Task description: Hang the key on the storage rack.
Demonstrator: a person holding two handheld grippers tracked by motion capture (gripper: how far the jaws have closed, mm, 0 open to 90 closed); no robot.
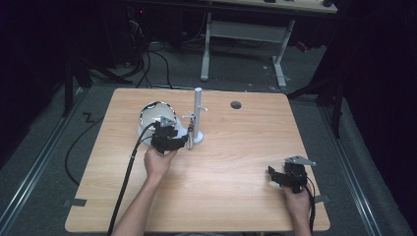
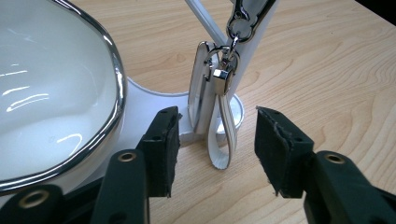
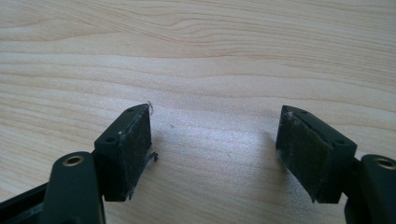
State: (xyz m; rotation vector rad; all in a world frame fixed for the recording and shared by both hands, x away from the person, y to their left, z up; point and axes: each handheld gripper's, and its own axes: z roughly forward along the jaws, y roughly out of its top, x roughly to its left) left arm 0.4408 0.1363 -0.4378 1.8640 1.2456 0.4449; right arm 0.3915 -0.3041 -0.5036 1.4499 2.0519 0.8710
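Hanging appears done: the white looped strap with metal clasp [image 2: 223, 126] hangs from a peg of the white upright stand [image 1: 197, 115] beside the white chrome-rimmed bowl [image 2: 51, 93], untouched between the parted left gripper [image 2: 215, 140] jaws, leaving only withdrawal; right gripper [image 3: 215, 149] open, idle.

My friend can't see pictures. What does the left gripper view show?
A white strap loop hangs by a metal clasp from a white stand, between the left gripper's open black jaws without touching them. A white bowl with a shiny rim sits left, on a wooden table.
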